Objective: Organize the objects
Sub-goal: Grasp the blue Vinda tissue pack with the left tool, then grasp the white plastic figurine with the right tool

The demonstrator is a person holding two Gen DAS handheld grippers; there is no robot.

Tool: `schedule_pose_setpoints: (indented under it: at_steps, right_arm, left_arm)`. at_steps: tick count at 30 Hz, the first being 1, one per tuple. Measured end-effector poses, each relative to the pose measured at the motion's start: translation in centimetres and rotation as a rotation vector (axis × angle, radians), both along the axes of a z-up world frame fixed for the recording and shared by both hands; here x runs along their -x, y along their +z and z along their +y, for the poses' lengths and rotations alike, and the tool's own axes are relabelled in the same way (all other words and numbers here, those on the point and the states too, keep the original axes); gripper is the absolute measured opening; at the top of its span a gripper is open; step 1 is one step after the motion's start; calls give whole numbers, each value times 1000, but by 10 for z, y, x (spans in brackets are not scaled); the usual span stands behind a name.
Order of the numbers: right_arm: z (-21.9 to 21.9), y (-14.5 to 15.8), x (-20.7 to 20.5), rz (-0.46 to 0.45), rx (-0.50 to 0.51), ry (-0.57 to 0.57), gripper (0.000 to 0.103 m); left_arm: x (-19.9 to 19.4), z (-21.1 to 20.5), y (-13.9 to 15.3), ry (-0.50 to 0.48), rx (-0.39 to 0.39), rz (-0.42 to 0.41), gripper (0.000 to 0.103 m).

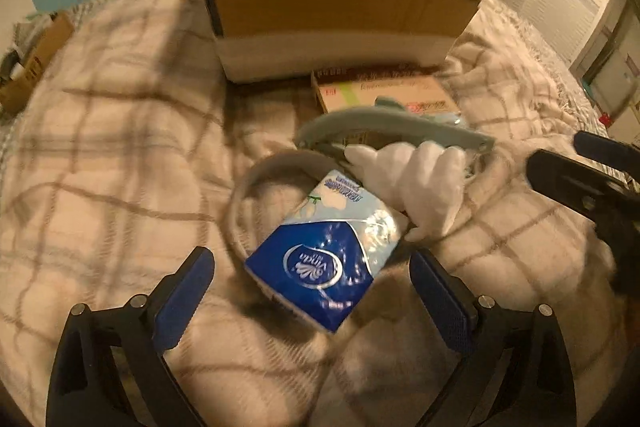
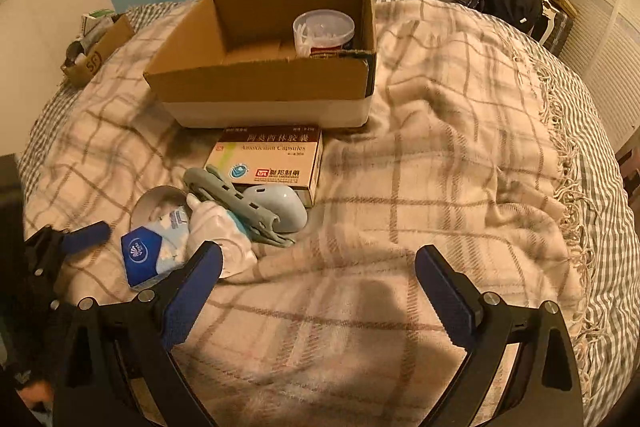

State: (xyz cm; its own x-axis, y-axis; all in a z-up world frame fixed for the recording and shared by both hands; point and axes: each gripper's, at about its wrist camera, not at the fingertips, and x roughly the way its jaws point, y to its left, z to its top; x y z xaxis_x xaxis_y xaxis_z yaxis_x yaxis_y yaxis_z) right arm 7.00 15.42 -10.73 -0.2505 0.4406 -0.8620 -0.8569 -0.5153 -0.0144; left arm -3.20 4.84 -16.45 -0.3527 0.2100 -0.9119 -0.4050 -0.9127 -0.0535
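- Now your left gripper (image 1: pixel 312 291) has its fingers (image 1: pixel 182 301) spread wide, holding nothing; the tissue pack (image 1: pixel 320 259) lies on the blanket between them, and I can't tell whether either pad touches it.
- Your right gripper (image 2: pixel 318 291) is spread just as wide, with nothing in it, only plaid blanket (image 2: pixel 440 167) between the fingers (image 2: pixel 192 301).
- The cardboard box (image 2: pixel 260 83) sits open on the bed, long side toward you; a clear plastic tub (image 2: pixel 324 33) with white contents stands in its far right corner.
- A smaller cardboard box (image 2: pixel 100 47) sits well apart at the far left edge; what it holds is too small to tell.
- The tissue pack lies flat, long axis diagonal in your left view, dark blue end nearest your left gripper, pale end pointing toward the white glove (image 1: pixel 416 183).
- Beyond the glove, a grey-green tool (image 2: pixel 232 195) slants across, and a pale blue rounded thing (image 2: pixel 280 207) rests beside it.
- The medicine carton (image 2: pixel 272 157) lies flat just in front of the big box.
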Motion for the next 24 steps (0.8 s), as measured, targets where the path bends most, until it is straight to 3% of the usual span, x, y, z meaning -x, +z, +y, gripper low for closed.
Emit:
schedule_pose_setpoints:
  at_steps: [5, 7, 9, 12, 20, 24]
  right_arm:
    - [0, -5, 5, -33, 5, -10, 97]
    - [0, -5, 6, -38, 4, -9, 97]
    - [-1, -4, 5, -39, 3, -14, 97]
    - [-4, 0, 3, -30, -12, -19, 97]
    - [-13, 14, 7, -12, -14, 15, 97]
    - [-23, 5, 31, -17, 71, 113, 97]
  left_arm:
    - [1, 8, -6, -26, 31, -20, 91]
    - [0, 3, -3, -10, 18, -11, 77]
    - [0, -7, 2, 21, -16, -19, 70]
    - [-6, -21, 10, 39, -105, -39, 67]
    - [-22, -48, 52, 86, -161, 21, 65]
    - [-10, -69, 64, 133, -167, 48, 65]
